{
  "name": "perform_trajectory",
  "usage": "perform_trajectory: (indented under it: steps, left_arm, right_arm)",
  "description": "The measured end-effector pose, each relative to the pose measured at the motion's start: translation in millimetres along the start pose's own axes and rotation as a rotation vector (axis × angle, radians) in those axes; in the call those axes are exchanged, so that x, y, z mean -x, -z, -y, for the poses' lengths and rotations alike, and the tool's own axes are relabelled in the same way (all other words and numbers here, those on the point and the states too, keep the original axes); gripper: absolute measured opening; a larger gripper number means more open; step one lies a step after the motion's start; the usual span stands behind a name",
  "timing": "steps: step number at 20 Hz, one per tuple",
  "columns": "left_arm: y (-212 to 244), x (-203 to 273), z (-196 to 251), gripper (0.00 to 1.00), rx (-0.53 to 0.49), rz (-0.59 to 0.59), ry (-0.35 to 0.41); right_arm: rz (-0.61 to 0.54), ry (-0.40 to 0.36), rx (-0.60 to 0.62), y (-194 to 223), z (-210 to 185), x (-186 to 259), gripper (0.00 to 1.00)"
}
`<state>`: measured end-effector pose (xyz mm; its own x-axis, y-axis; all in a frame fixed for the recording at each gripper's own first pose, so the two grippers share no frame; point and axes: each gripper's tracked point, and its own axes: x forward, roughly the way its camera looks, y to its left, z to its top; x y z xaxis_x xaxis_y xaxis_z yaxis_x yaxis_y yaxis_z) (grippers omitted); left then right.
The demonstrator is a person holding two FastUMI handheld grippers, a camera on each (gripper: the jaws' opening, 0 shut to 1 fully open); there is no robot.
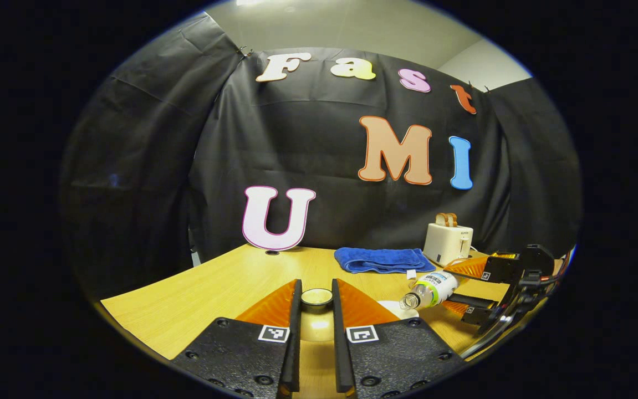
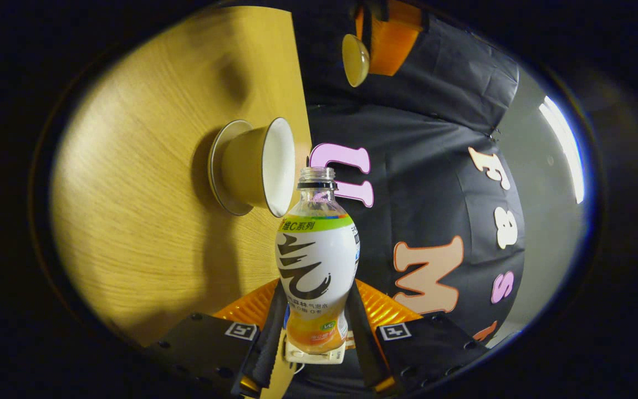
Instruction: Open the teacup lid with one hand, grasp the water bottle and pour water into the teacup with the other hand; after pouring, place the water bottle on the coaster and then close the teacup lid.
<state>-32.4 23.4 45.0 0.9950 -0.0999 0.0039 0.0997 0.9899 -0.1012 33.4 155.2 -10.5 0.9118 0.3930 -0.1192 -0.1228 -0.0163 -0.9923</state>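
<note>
My left gripper (image 1: pixel 317 288) is shut on the teacup lid (image 1: pixel 317 299), held up above the table; the same lid (image 2: pixel 355 58) hangs at the top of the right gripper view. My right gripper (image 2: pixel 317 293) is shut on the uncapped water bottle (image 2: pixel 317 249), which is tipped on its side. The bottle's open mouth sits right at the white rim of the open teacup (image 2: pixel 263 166) on its saucer. In the left gripper view the tilted bottle (image 1: pixel 430 290) points at the teacup (image 1: pixel 396 308), which is half hidden behind my finger, with the right gripper (image 1: pixel 479 296) behind it.
A folded blue towel (image 1: pixel 382 259) lies at the back of the wooden table (image 1: pixel 208 288). A white toaster (image 1: pixel 447 241) with bread in it stands to the towel's right. The table's left edge runs close to the cup in the right gripper view.
</note>
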Motion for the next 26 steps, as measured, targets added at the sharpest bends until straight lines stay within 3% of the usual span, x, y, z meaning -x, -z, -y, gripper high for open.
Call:
perform_trajectory:
  steps: [6,18,26]
  left_arm:
    - [-0.6,0.1,1.2,0.23,0.001,0.0,0.002]
    - [2.9,-0.2,6.0,0.23,0.004,-0.011,0.015]
    - [7.5,-1.0,7.5,0.23,0.009,-0.021,0.023]
  right_arm:
    - [-0.067,-0.07,-0.36,0.8,-1.7,-5.5,0.66]
    - [-0.105,-0.024,-0.881,21.8,35.5,-19.4,0.65]
    - [-0.148,0.027,-1.288,66.9,53.8,-59.9,0.65]
